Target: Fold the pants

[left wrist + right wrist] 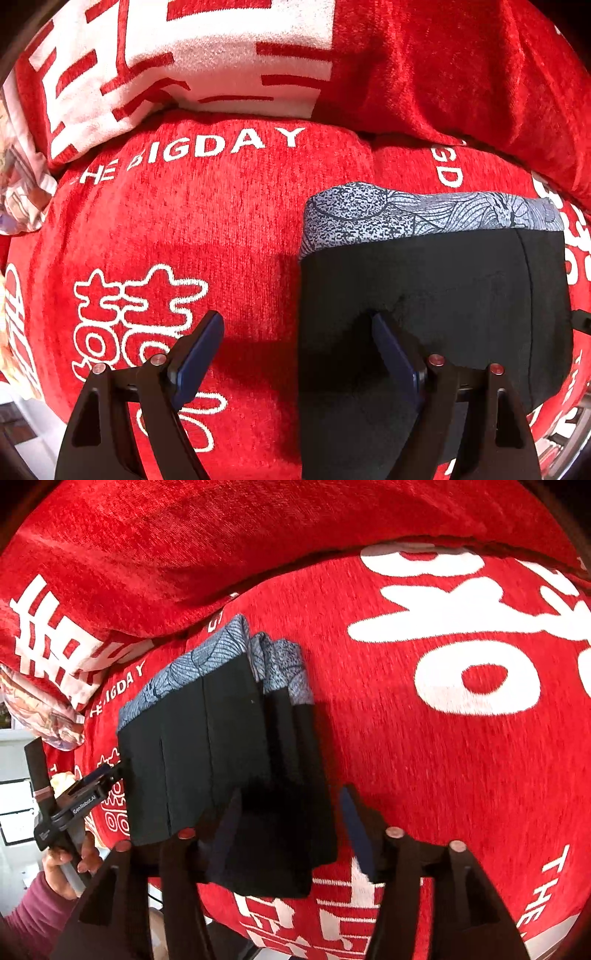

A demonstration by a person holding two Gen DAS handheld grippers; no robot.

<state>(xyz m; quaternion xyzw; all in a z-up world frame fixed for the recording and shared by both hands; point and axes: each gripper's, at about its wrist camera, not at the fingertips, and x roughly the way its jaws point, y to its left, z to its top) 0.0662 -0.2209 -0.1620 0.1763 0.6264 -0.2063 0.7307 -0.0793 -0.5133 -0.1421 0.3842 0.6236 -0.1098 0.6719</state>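
The black pants [436,295] with a grey patterned waistband [424,212] lie folded in a compact stack on the red sofa seat [192,221]. My left gripper [295,347] is open; its right finger rests on the stack's left side and its left finger is over bare red fabric. In the right wrist view the stack [221,746] shows several layers with the waistband [221,653] at the far end. My right gripper [291,827] is open and straddles the stack's near right corner. The left gripper [92,786] also shows at the stack's left edge.
The seat cover is red with white lettering. A red and white cushion [177,62] and the red backrest [461,66] stand behind. A pale patterned pillow [22,184] lies at the far left. The person's hand [62,864] holds the left gripper. The seat's front edge [554,923] is close.
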